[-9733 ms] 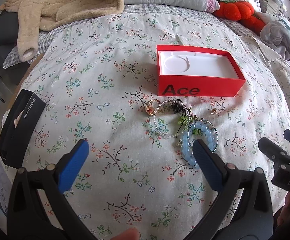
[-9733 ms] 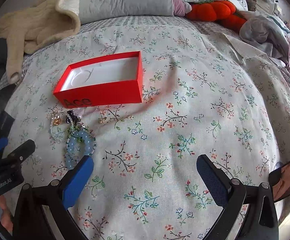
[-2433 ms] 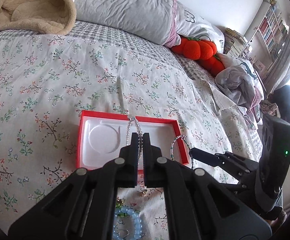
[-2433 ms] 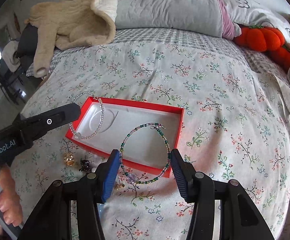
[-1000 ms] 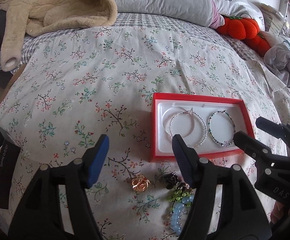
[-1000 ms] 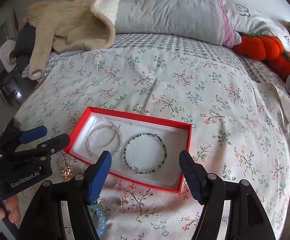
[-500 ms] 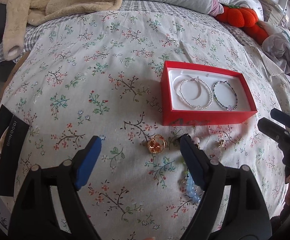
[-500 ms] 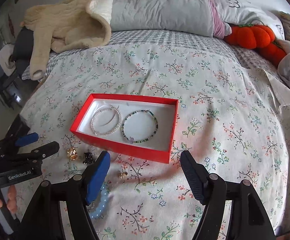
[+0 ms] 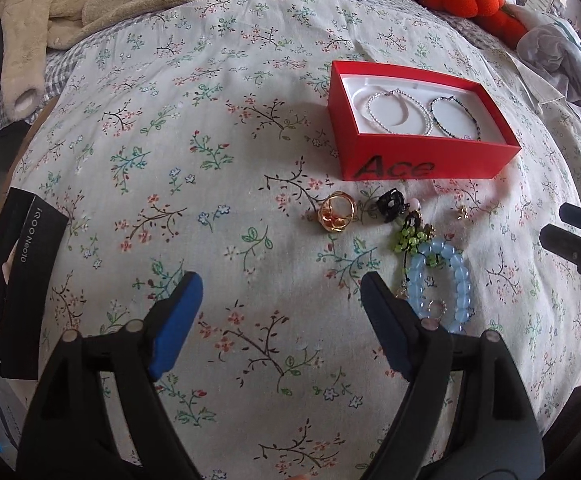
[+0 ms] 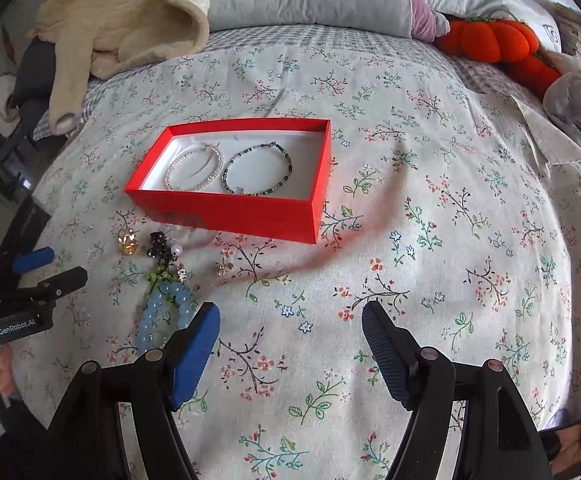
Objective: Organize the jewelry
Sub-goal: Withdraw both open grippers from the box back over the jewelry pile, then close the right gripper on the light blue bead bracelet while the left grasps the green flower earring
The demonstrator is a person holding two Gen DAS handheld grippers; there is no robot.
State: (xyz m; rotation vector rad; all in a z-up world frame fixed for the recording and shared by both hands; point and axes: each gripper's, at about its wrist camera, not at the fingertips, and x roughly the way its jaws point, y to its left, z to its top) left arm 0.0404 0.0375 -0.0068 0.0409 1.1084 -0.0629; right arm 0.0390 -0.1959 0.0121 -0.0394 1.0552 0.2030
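Both grippers hang over the floral bedspread [image 9: 218,128] with jaws wide and nothing between them — the left gripper [image 9: 280,300] has just been opening, the right gripper [image 10: 290,330] holds wide. The red box [image 10: 226,210] holds a pearl bracelet [image 9: 398,112] and a dark beaded bracelet [image 9: 454,116] side by side. Loose in front of it: gold ring [image 9: 336,213], black charm [image 9: 390,202], green bead cluster [image 9: 412,236], light blue bead bracelet [image 9: 440,284]

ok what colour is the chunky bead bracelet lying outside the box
Pale translucent blue chunky bead bracelet; clearest in the left wrist view.
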